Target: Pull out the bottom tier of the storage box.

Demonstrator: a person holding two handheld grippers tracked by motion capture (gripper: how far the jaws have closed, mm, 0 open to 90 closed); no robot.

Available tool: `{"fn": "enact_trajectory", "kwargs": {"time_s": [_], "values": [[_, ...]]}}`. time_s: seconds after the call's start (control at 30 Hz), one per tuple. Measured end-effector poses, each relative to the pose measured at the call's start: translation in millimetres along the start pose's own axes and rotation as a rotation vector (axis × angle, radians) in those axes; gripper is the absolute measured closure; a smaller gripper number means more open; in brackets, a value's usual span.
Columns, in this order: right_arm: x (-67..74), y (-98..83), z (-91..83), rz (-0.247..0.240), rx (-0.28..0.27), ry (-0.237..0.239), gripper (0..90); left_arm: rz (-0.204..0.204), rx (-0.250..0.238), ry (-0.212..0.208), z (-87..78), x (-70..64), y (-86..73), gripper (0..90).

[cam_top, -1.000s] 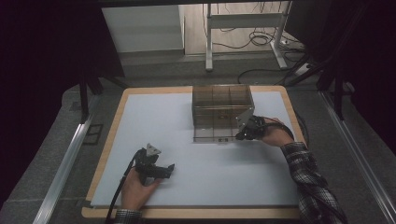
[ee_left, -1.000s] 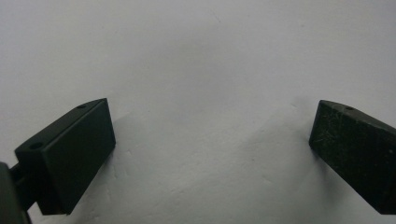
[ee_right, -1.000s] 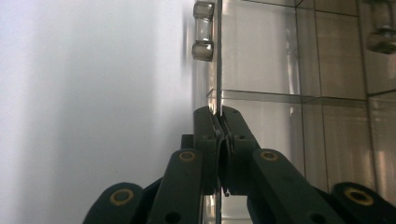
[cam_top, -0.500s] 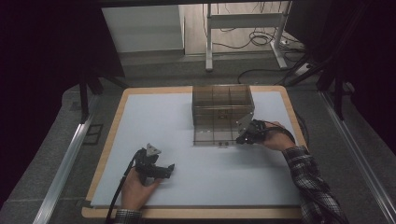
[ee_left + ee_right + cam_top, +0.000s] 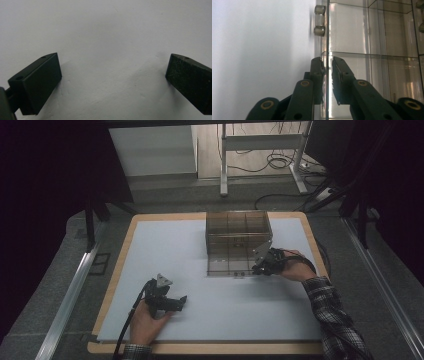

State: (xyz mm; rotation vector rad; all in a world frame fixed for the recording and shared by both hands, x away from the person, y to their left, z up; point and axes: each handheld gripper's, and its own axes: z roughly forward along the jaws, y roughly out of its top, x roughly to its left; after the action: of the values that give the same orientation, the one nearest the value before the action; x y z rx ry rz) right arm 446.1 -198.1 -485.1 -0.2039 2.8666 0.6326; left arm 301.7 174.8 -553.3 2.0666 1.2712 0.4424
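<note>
1. High view: a clear brown-tinted box with inner dividers stands on the white mat, toward its far right part. A flat clear panel of the box lies on the mat along the near side, with two small knobs at its near edge.
2. High view: the right gripper sits at the box's near right corner, low on the mat, with the right hand behind it and a plaid sleeve trailing toward the near edge. Its tip meets the right end of the panel.
3. High view: the left gripper rests on the mat near the front left, well apart from the box, held by the left hand. Its cable runs off the near edge.
4. Left gripper view: the two black jaws stand spread wide, one at each side of the frame. Between them lies bare white mat, and nothing is held.
5. Right gripper view: the jaws stand on either side of a thin clear wall of the box, with a narrow slit between them. They have just been opening a little, and the wall's edge remains in that gap; the pads look just off the plastic, though this is hard to tell.
6. Right gripper view: the small clear knob pair sticks out from the same wall farther along, and the box's compartments run off to the right. White mat shows on the left.
</note>
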Motion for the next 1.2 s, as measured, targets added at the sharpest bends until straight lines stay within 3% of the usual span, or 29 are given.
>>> {"fn": "enact_trajectory", "kwargs": {"time_s": [0.2, 0.6, 0.83, 1.2], "values": [[2.8, 2.6, -1.7, -0.003, -0.011, -0.026, 72.2, -0.001, 0.000, 0.000, 0.0, 0.0, 0.0, 0.0], [9.6, 5.1, -6.5, 0.056, -0.043, -0.063, 64.9, -0.001, -0.001, 0.000, 0.0, -0.1, 0.0, 0.0], [15.1, 5.6, -12.6, 0.113, -0.077, -0.086, 58.4, -0.001, -0.001, 0.000, 0.0, -0.1, 0.0, 0.0], [30.7, 1.7, -26.6, 0.235, -0.139, -0.129, 34.8, -0.001, -0.001, 0.000, 0.1, -0.1, 0.0, 0.0]]}}
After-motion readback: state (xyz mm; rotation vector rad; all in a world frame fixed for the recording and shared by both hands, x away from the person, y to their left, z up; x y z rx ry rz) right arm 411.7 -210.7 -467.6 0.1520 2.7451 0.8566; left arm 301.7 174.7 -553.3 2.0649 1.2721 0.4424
